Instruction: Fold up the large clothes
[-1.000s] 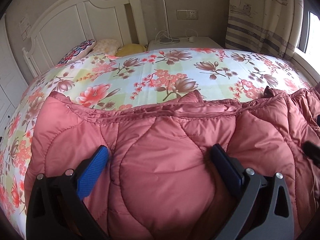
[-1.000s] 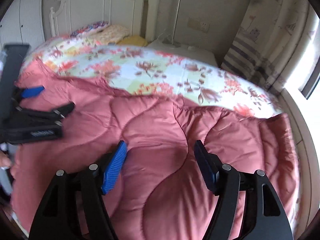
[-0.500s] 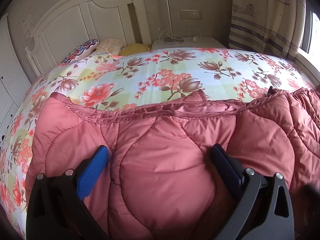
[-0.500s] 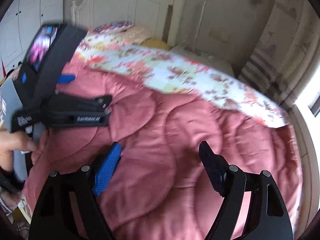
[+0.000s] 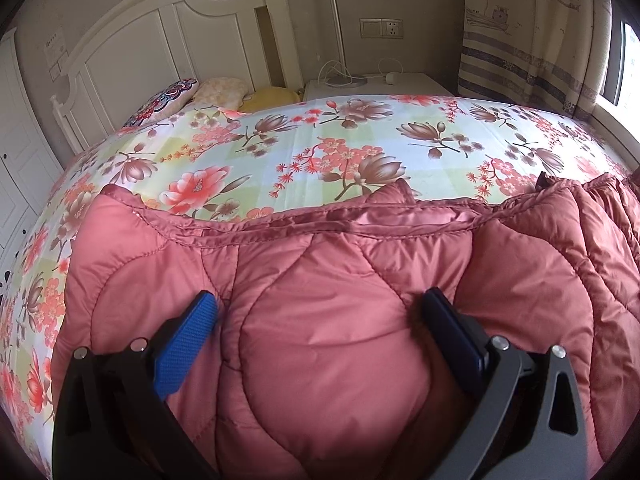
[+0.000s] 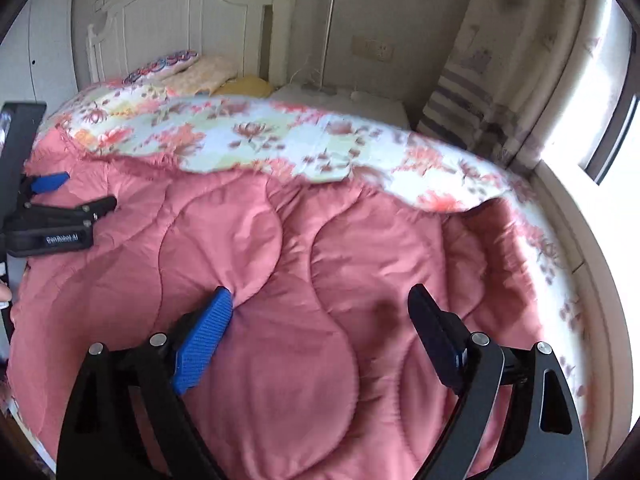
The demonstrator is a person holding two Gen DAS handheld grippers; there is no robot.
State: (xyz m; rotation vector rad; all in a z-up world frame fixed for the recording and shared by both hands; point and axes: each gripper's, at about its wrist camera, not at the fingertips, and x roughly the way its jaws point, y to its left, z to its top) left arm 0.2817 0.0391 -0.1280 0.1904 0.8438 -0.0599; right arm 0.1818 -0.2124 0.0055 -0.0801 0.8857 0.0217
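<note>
A large pink quilted garment (image 5: 328, 344) (image 6: 280, 288) lies spread over the near half of the bed. My left gripper (image 5: 318, 312) has a thick puffed fold of it bulging between its blue pads, which press into the fabric from both sides. From the right wrist camera, that same left gripper (image 6: 76, 196) rests on the garment at the far left. My right gripper (image 6: 320, 300) hovers just over the garment's middle. Its jaws are opening and stand wide, and the pads do not press on the fabric.
A floral bedsheet (image 5: 320, 144) covers the far half of the bed. Pillows (image 5: 224, 88) lie at the white headboard (image 5: 160, 40). A white nightstand (image 5: 380, 84) stands behind, a curtain (image 5: 532, 40) and window to the right. A person's fingers (image 6: 5, 292) show at the left edge.
My right gripper's jaws have spread wider, and it swung left towards the left gripper, then back to the right. The left gripper and its fold have not moved.
</note>
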